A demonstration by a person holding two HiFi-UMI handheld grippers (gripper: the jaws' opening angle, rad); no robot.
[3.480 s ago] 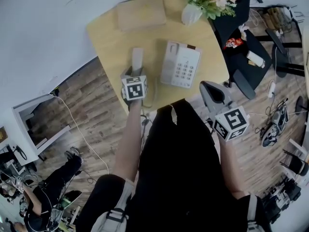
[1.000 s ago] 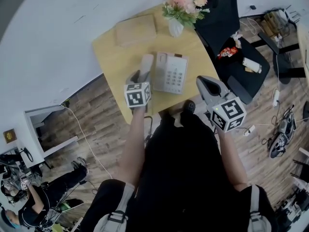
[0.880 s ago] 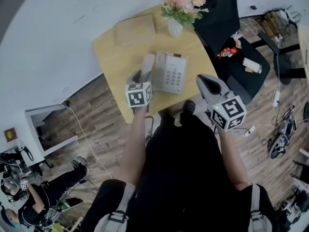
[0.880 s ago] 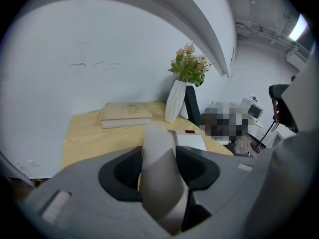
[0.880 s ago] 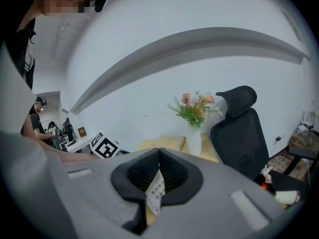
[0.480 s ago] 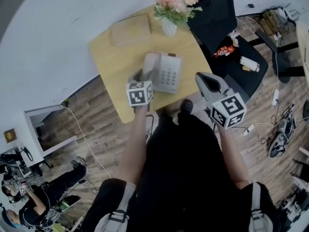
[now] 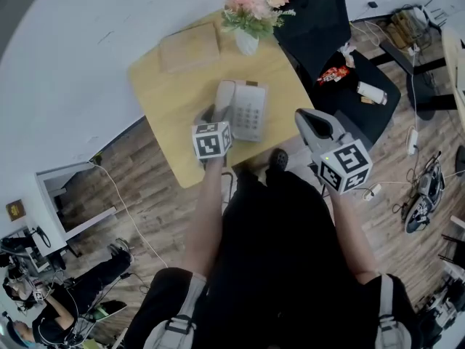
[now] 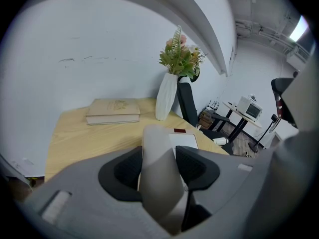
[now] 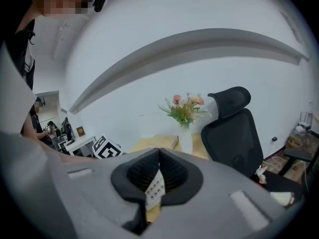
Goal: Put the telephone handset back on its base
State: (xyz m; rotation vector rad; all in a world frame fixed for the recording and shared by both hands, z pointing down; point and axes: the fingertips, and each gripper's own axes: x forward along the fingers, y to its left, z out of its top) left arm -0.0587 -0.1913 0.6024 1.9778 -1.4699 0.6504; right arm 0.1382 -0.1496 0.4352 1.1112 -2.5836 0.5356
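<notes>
A pale grey telephone handset (image 7: pixel 224 97) is clamped between the dark pads of my left gripper (image 7: pixel 217 113), which is shut on it. In the left gripper view the handset (image 8: pixel 155 153) runs forward between the jaws, with the base's (image 8: pixel 184 139) flat white top just beyond it. In the head view the handset lies along the left side of the keypad base (image 7: pixel 251 112) on the wooden table (image 7: pixel 174 100); I cannot tell whether it touches. My right gripper (image 7: pixel 306 120) hovers off the table's right edge, shut and empty.
A closed book (image 7: pixel 189 46) lies at the table's far side, and a white vase of flowers (image 7: pixel 248 41) stands at the far right corner. A black office chair (image 7: pixel 327 35) is right of the table. Wood floor lies below the near edge.
My left gripper has carried the handset rightward, from beside the base to over its left side. The right gripper has barely shifted.
</notes>
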